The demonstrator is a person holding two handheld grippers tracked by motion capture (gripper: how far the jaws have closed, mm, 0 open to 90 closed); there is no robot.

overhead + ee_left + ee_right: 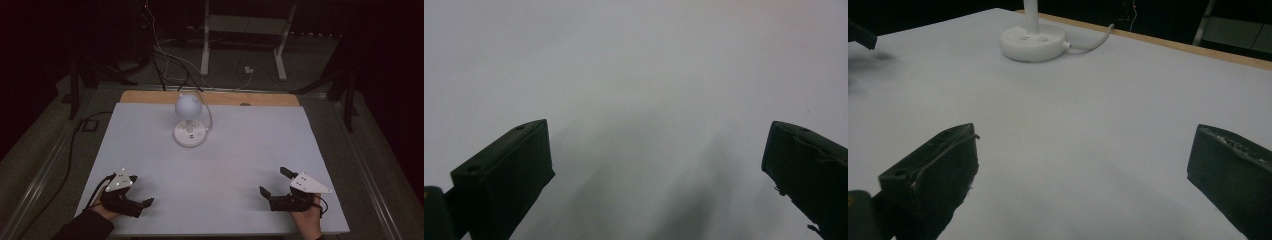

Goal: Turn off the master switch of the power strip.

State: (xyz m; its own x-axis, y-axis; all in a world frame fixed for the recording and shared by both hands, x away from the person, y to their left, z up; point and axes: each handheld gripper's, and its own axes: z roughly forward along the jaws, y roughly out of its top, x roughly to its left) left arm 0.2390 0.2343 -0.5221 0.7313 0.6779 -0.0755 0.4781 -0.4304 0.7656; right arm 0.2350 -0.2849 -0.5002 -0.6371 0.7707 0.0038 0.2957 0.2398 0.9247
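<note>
Small white desk lamp with round globe head and flat round base (pixel 189 125) stands upright toward the far middle of the white-topped desk (pixel 250 150). Its white cord (pixel 207 112) loops off the base toward the back edge, where a strip of bare wood shows.

Left gripper (pixel 145 203) sits low at the near left corner, well apart from the lamp, jaws spread with nothing between them. In the left gripper view the two black jaws frame only bare desk surface with soft shadow.

Right gripper (pixel 274 181) rests at the near right, also well apart from the lamp, jaws wide apart and empty. In the right gripper view the lamp's base (pixel 1033 42) and stem lie far ahead, up and left of centre, cord trailing right.

Dark room beyond; metal frame legs (pixel 205 40) and loose cables on the floor behind the desk.
</note>
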